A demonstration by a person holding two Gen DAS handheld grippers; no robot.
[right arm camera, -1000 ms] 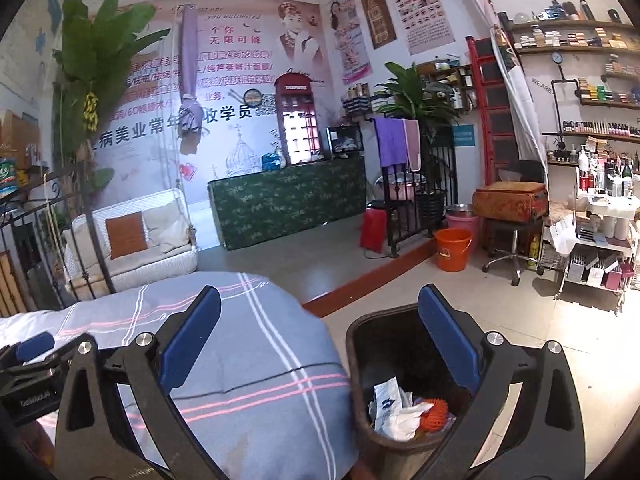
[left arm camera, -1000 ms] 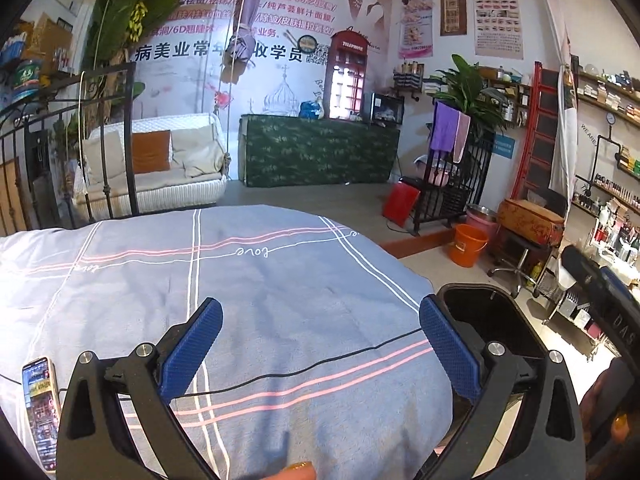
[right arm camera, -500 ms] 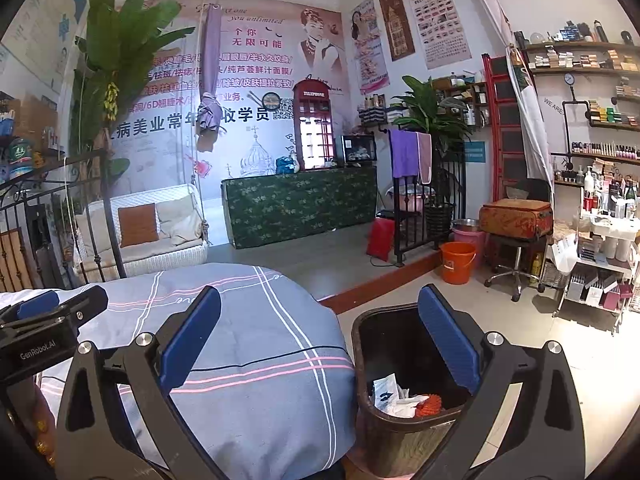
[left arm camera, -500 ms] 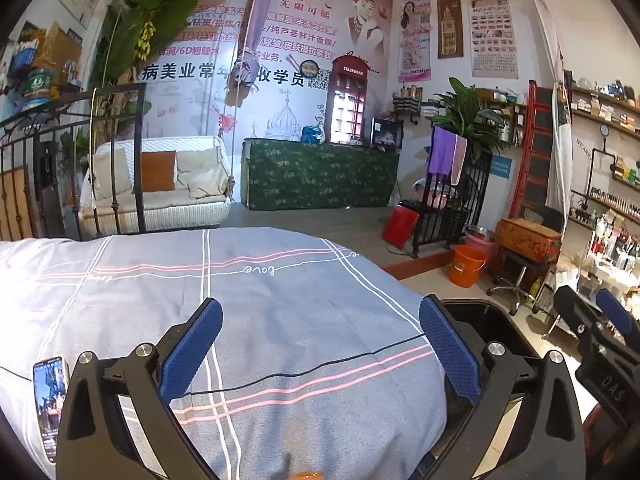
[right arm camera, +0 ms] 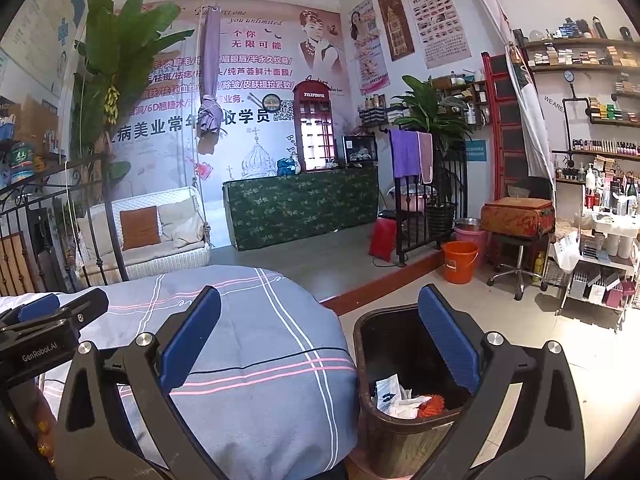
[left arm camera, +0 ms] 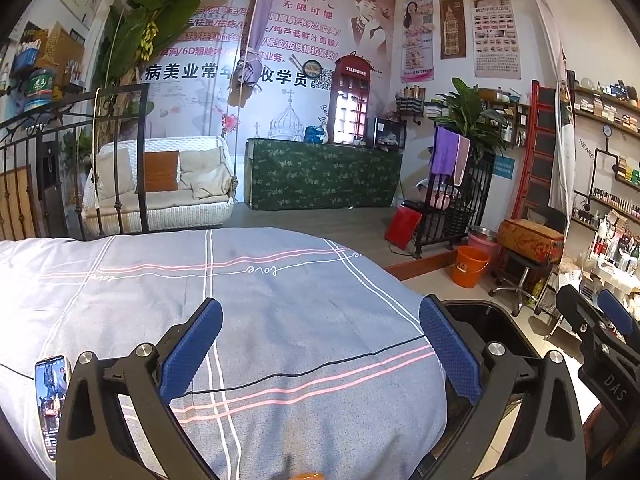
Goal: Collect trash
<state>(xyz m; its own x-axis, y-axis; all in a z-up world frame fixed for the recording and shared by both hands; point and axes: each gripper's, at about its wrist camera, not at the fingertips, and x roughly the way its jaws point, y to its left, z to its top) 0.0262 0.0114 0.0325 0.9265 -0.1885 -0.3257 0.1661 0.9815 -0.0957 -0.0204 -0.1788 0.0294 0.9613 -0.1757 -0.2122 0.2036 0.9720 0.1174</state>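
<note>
Both views higher than before – left tool (left arm camera: 320, 344) and right tool (right arm camera: 319, 334) wide apart, empty, above bed (left arm camera: 280, 300) and trash bin (right arm camera: 384, 344)

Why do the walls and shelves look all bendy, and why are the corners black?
Both views come through a fisheye lens, which curves straight lines near the edges and leaves dark corners. In the left wrist view the bed cover bulges like a dome; in the right wrist view the shelves bow, and the trash bin stays sharp.
</note>
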